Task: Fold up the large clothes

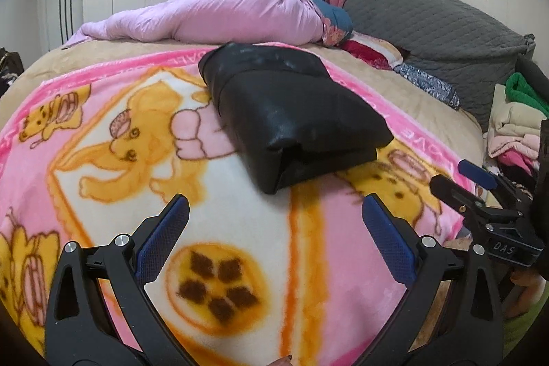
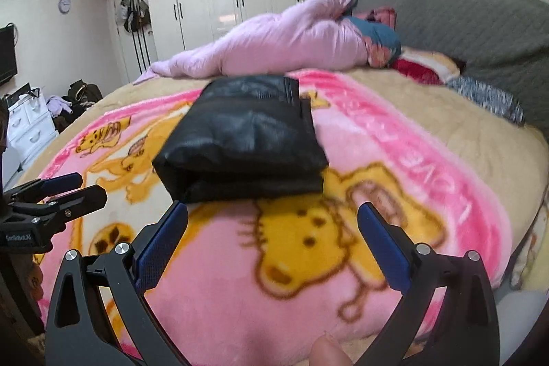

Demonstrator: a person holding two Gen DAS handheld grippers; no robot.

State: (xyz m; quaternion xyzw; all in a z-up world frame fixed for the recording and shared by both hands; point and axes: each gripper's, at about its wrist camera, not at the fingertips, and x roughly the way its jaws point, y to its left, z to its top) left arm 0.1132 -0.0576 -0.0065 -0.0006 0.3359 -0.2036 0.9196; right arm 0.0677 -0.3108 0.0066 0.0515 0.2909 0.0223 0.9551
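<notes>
A folded black garment point(image 1: 291, 112) lies in a thick rectangular bundle on the pink cartoon blanket point(image 1: 240, 246), its near folded edge facing both cameras and showing stacked layers. The fabric looks smooth with a faint sheen; the blanket under it is fluffy fleece printed with yellow-orange bears. The left gripper point(image 1: 274, 215) hangs above the blanket just short of the garment, jaws spread wide and holding nothing, blue textured pads on black fingers. The right gripper point(image 2: 272, 215) stands likewise wide and empty, its tips close to the garment's near edge point(image 2: 240, 139). Bare blanket lies open on every side of the garment, and a tan bedspread point(image 1: 394, 84) rims the blanket beyond it. Behind the garment a rumpled lilac quilt point(image 1: 219, 16) stretches across the bed, against a grey quilted headboard point(image 1: 429, 23). The left view alone shows a pile of clothes point(image 1: 514, 119) off the bed beyond the garment's right side, with the right gripper entering at that edge. The right view alone shows a white drawer unit point(image 2: 31, 122) and a wall clock point(image 2: 64, 3) far left of the garment.
</notes>
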